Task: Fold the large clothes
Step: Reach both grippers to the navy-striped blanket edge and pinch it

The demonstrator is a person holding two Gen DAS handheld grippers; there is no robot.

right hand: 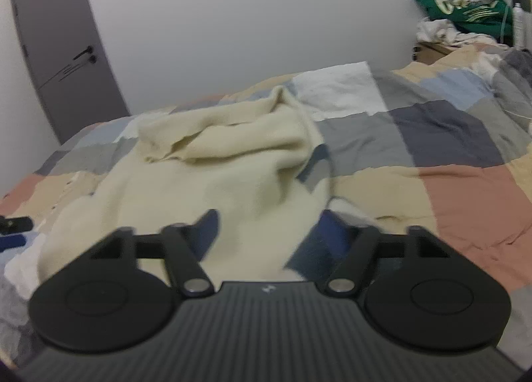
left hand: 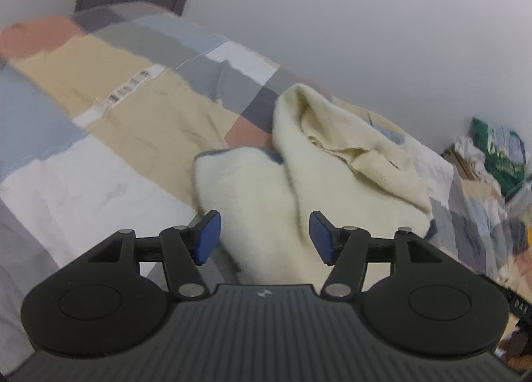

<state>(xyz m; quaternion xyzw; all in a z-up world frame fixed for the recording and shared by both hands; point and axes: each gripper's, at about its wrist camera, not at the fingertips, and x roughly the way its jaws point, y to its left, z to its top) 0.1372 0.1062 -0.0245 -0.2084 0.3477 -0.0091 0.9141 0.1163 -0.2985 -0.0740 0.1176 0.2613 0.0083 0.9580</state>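
Fingers (left hand: 209,237) of both my grippers stand apart over the cream sweater (left hand: 332,162) on the bed (right hand: 465,199), so I should pinch its near hem evenly before folding.

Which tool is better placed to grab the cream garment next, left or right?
Likely the left tool: it is open with the cream garment sharply between its fingers. The right tool, also open, looks motion-blurred.
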